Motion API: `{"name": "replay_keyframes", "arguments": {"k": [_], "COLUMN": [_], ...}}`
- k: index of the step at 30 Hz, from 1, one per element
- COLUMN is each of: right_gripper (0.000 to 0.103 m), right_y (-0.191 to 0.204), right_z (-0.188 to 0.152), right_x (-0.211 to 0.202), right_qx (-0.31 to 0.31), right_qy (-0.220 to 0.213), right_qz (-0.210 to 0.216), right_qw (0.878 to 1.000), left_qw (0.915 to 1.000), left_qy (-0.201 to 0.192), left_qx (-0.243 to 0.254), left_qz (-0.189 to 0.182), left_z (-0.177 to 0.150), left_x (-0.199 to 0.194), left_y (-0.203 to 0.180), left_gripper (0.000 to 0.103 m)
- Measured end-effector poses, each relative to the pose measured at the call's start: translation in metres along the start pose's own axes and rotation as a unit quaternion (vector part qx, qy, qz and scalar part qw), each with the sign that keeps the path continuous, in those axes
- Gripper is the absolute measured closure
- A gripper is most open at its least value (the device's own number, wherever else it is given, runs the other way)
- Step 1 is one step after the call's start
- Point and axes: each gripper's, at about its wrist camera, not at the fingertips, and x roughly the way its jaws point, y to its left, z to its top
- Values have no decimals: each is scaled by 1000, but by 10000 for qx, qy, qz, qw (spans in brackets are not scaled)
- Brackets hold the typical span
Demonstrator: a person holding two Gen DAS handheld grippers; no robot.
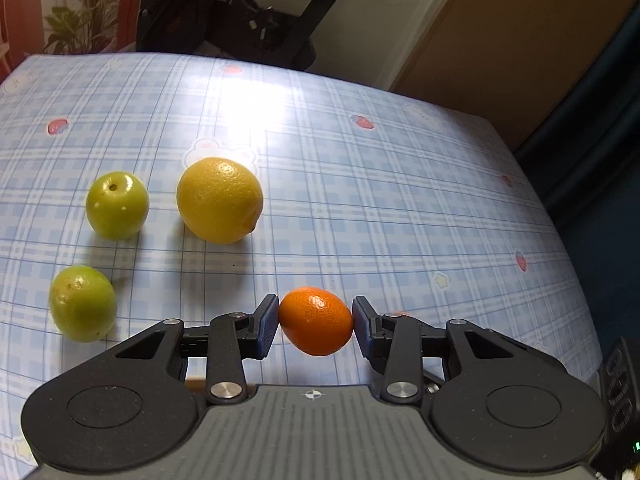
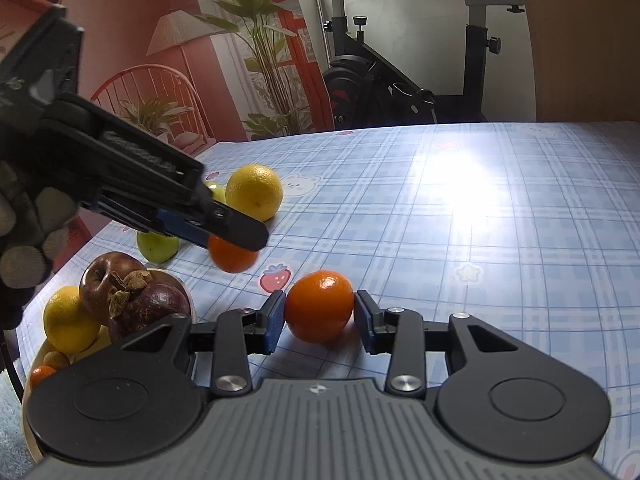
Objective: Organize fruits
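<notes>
Fruit sorting is mid-grasp on both sides: the left gripper [image 1: 316, 322] pinches a small orange kumquat-like fruit [image 1: 316, 320] between its blue pads, apparently just off the checked tablecloth [image 1: 360, 200], while the right gripper [image 2: 320, 316] has its pads against a mandarin [image 2: 319, 306] resting on the cloth. Both should keep a light squeeze, since round skins slip easily. The bowl [image 2: 34, 360], already holding a yellow citrus, an apple and a mangosteen, sits to the left; each fruit probably belongs there, lowered gently. A lemon [image 1: 219, 200] and two green fruits [image 1: 117, 205] wait nearby.
</notes>
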Motion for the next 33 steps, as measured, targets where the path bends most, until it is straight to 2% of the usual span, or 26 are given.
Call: {"name": "replay_keyframes", "arguments": {"k": [5,8,12,16,23,30,33], "right_gripper": [64,64,64,64,64,64,64], "right_y": [-3,3,29,55,86,105,110], "right_z": [7,9,11,7,-3,-9,-12], "right_x": [-3,-20,-42,-50,-53,-43,-40], "right_qx": [298,350,-112,-483,-563,-822,-886], "right_qy": [247,168,45,132,462,887,985], "right_qz": [-7,46,141,285,751,866,862], "right_qw": [9993,9992,9998,9983,9945,9889,9874], "left_qw": [9994,9983,9972,9970,9978,9989,9989], "left_qy": [-197,-300,-365,-382,-227,94,119], "left_qx": [248,441,567,529,444,339,369], "left_qz": [-123,-233,-320,-415,-428,-316,-276], "left_z": [-13,-23,-38,-54,-85,-109,-115], "left_x": [-33,-57,-79,-93,-104,-94,-93], "left_y": [-5,-6,-3,2,19,39,44], "left_gripper": [61,61,61,61,61,61,61]}}
